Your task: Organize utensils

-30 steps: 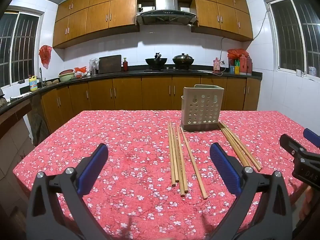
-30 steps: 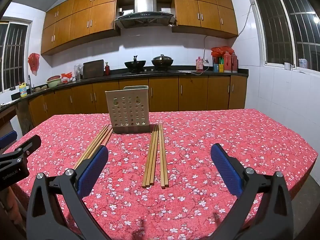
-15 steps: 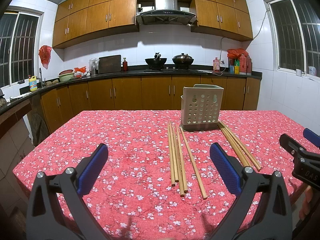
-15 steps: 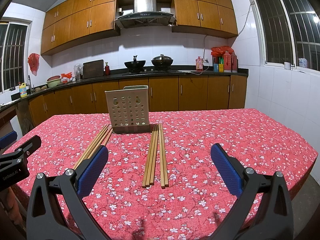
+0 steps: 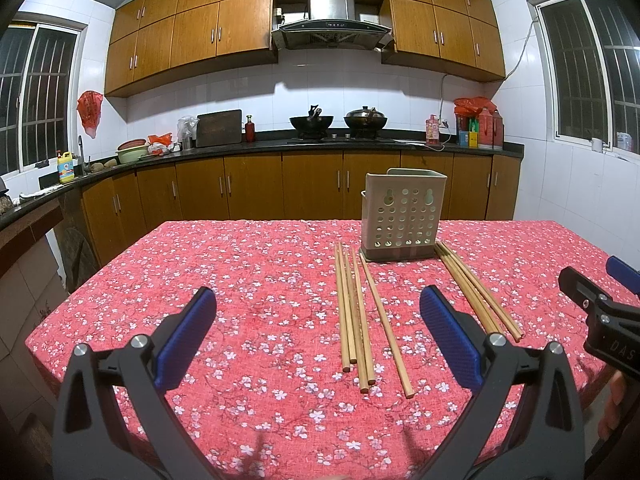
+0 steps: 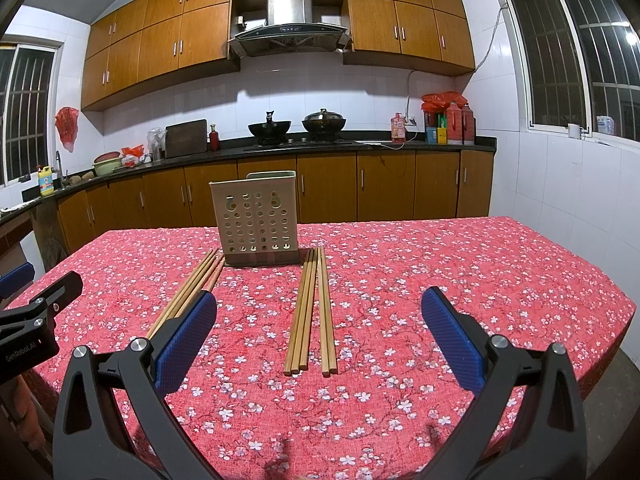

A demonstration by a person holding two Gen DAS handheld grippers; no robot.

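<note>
- Left gripper spread wide, holding nothing, up above the near part of the red flowery tablecloth.
- Right gripper spread wide too, nothing between the blue pads.
- Two bunches of wooden chopsticks flat on the cloth: left bunch near the left front corner of the holder, right bunch near its right front corner.
- In the left bunch, one stick lying at a slant, a bit apart from the others.
- Chopstick holder upright in the middle of the table, far from both grippers, pale with round holes.
- Nothing poking out of the holder top; inside hidden, so cannot tell for sure if anything is in it.
- Task barely begun, judging by all sticks out on the cloth.
- Could go wrong: thin round sticks might roll or slip out when pinched, since they lie flat and close together.
- Could go wrong: grabbing a whole bunch might drop one or two.
- Could go wrong: light holder might tip or slide if a stick bumps its rim on the way in.
- Could go wrong: two grippers side by side might knock each other near the holder.
</note>
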